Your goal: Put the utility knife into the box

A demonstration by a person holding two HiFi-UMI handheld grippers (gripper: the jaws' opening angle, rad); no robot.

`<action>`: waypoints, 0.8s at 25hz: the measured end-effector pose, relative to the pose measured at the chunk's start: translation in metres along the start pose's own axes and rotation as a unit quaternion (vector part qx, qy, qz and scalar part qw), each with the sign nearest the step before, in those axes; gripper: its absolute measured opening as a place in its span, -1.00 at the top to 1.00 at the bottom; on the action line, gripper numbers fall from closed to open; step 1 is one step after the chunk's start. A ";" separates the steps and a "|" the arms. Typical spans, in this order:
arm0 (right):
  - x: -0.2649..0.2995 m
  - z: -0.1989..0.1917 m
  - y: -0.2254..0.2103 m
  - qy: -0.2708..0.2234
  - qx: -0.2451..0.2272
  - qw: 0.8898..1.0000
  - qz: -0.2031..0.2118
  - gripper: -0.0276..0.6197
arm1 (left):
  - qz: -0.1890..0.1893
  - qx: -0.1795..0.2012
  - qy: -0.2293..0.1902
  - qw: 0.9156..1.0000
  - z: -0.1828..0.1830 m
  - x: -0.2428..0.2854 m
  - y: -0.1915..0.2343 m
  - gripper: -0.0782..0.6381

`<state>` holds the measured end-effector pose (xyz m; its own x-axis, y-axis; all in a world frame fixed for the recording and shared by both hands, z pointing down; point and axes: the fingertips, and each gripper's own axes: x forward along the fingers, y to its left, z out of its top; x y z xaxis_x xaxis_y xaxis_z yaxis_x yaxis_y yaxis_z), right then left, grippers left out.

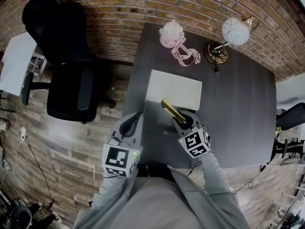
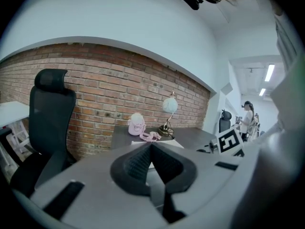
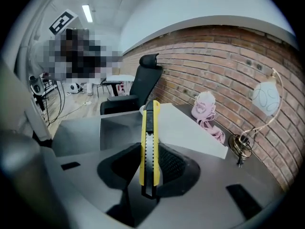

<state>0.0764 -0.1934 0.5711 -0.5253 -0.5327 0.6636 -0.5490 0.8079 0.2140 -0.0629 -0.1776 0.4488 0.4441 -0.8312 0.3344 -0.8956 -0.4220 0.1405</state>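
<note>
Carry step, by the look of it: utility knife (image 3: 149, 142) pinched lengthwise between the pressed-in jaws of the right gripper (image 1: 182, 121), held above the near part of the desk (image 1: 238, 109), tip reaching the near edge of the open box (image 1: 174, 87). Next move, probably: ease farther over the opening, lower, then let the jaws part. Left gripper (image 2: 151, 162) pressed together on nothing, near and left of the box; nothing visible in the part of the box's hollow that shows.

A dark counter (image 1: 238, 109) stands against a brick wall (image 1: 143, 4). At its far edge sit a pink bottle (image 1: 172, 35) with a strap and a white-globed lamp (image 1: 235, 31). A black office chair (image 1: 62, 56) stands left.
</note>
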 end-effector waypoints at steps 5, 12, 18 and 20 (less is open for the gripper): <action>0.017 -0.004 0.004 0.030 -0.038 0.999 0.024 0.52 | -0.001 -0.003 0.004 1.000 -0.005 0.003 0.001 0.73; 0.032 -0.016 0.014 0.073 -0.080 0.992 0.061 0.52 | -0.003 -0.007 0.000 1.000 -0.009 0.007 -0.002 0.73; 0.040 -0.025 0.023 0.095 -0.107 0.986 0.087 0.52 | -0.004 -0.008 -0.005 1.000 -0.007 0.010 -0.005 0.73; 0.042 -0.028 0.026 0.104 -0.116 0.983 0.093 0.52 | -0.003 -0.009 -0.005 1.000 -0.009 0.010 -0.005 0.73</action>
<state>0.0582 -0.1883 0.6245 -0.4456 -0.3263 0.8336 -0.2791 0.9354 0.2169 -0.0542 -0.1803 0.4593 0.4505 -0.8323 0.3231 -0.8928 -0.4210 0.1604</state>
